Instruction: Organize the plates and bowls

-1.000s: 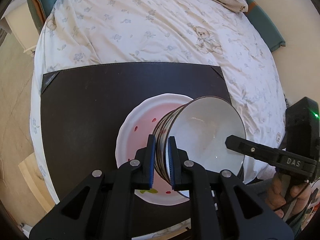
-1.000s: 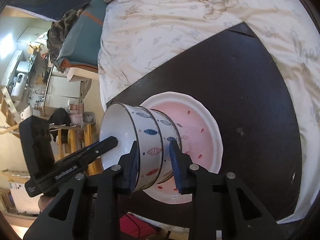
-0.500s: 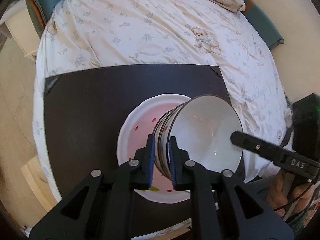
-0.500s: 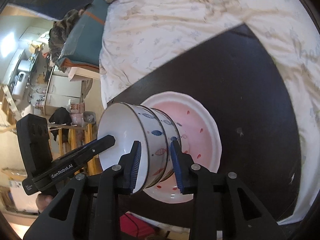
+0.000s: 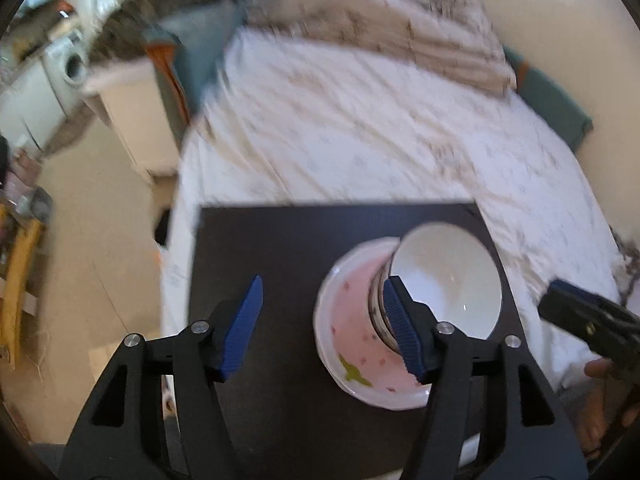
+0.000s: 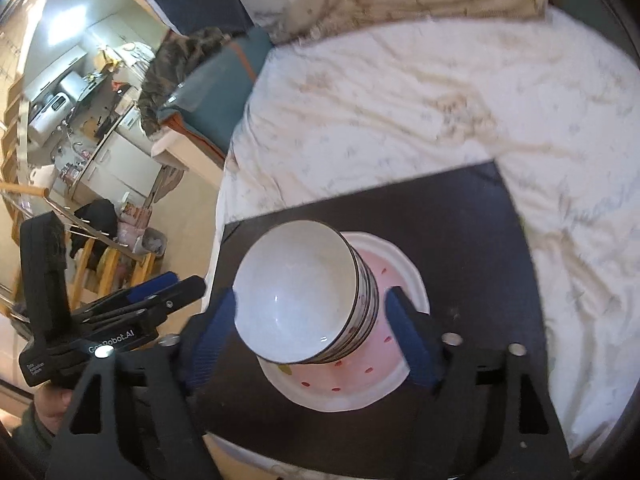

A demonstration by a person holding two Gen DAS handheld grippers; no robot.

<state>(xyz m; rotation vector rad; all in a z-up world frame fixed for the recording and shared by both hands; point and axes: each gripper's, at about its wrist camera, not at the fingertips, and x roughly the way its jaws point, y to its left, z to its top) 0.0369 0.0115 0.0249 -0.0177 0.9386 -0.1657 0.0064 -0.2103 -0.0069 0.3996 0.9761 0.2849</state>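
Observation:
A stack of nested white bowls (image 5: 444,280) (image 6: 296,292) with dark rims and painted sides stands on a pink plate (image 5: 376,400) (image 6: 352,400) with a white rim. The plate lies on a black mat (image 5: 280,248) (image 6: 460,232). My left gripper (image 5: 323,300) is opening, with only the plate's left part and mat behind the gap; the bowls stand just past its right pad. My right gripper (image 6: 311,294) is opening too. Its blue pads straddle the stack without pressing on it. Each gripper shows at the edge of the other's view.
The mat rests on a bed with a white printed sheet (image 5: 360,132) (image 6: 400,112) and a beige blanket (image 5: 420,32) at its head. Teal cushions (image 6: 216,92) and a white cabinet (image 5: 132,120) stand to the left. A person's hand (image 5: 600,400) holds the right gripper.
Both grippers have let go of the bowl stack and opened wide. Both have pulled back and up, so more of the room shows. The stack stays on the plate.

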